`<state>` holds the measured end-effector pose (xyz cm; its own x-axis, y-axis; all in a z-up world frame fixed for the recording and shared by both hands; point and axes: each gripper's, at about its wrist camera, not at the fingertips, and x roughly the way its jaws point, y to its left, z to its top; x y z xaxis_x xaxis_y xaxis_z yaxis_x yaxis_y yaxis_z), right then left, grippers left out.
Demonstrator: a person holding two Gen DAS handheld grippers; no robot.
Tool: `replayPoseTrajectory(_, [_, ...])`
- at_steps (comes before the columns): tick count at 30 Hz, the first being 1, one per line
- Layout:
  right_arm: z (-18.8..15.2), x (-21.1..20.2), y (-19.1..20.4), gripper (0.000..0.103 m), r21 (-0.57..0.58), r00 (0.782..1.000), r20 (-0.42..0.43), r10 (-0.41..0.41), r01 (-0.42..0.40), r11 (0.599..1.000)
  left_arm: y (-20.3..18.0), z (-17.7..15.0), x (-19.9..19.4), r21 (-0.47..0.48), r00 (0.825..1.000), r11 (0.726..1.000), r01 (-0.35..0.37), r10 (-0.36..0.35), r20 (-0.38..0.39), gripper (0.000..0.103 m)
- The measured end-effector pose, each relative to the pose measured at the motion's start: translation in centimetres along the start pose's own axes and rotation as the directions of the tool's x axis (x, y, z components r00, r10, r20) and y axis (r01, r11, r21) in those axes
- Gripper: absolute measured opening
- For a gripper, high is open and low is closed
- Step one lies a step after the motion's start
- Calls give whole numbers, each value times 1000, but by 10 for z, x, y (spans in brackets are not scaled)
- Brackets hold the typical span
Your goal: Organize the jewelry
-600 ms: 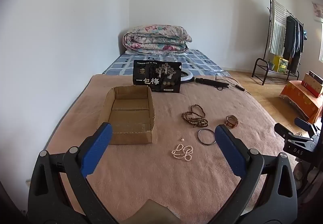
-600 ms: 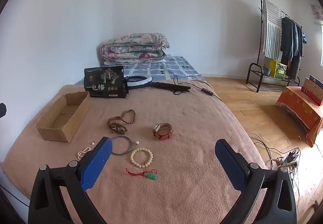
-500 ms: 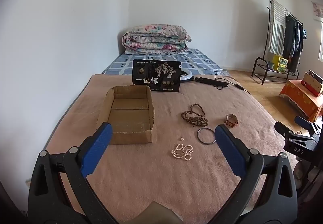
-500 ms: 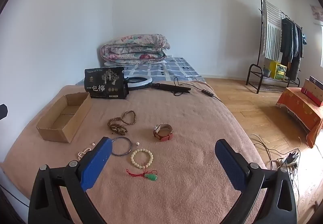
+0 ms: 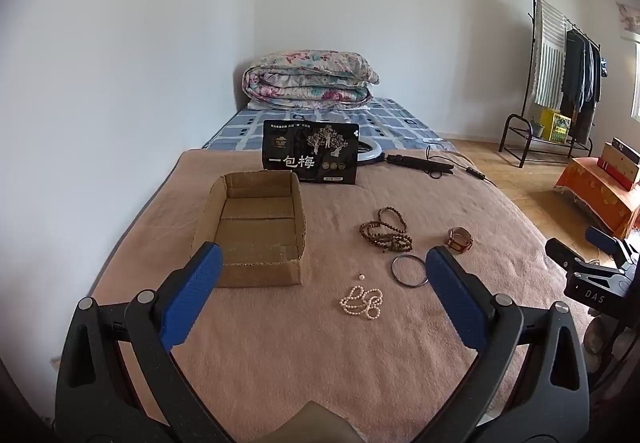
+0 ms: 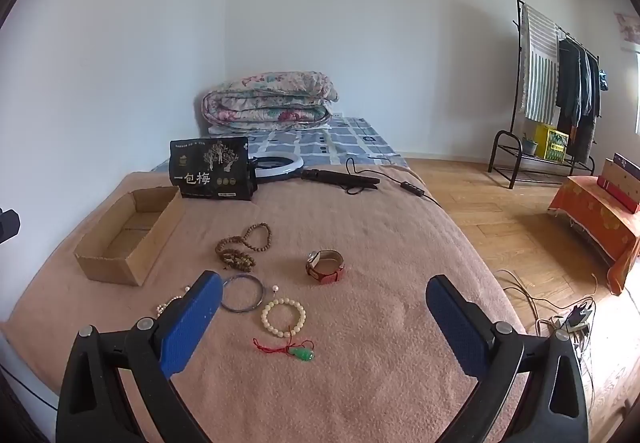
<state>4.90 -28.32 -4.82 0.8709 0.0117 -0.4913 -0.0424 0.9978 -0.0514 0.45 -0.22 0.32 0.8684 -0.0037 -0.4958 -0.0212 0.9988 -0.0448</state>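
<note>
Both grippers' jaws wide open, empty, above blanket (image 6: 360, 383); pearl strand (image 5: 362, 302) btwn left gripper (image 5: 323, 293) jaws, cream bracelet (image 6: 283, 317) btwn right gripper (image 6: 323, 319) jaws.

Beyond the fingers, far end of the bed: folded floral quilt (image 5: 310, 81) on a blue checked sheet (image 5: 396, 119). Black snack bag (image 5: 310, 157) upright, nearer the fingers. Ring light (image 6: 276, 165) just behind the bag, its black handle (image 6: 340, 179) and cable running right. Clothes rack (image 6: 560, 83) far right; orange-draped table (image 6: 596, 215) with boxes; power strip (image 6: 572, 321) on wood floor.
</note>
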Motion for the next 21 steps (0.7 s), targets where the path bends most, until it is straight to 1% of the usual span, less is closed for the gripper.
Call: replayPoseTrajectory(21, [-2,2,1,103,-1,1000,4,3,-3,1000,0,-1,-1,3,1000,1000,0,0,5,103])
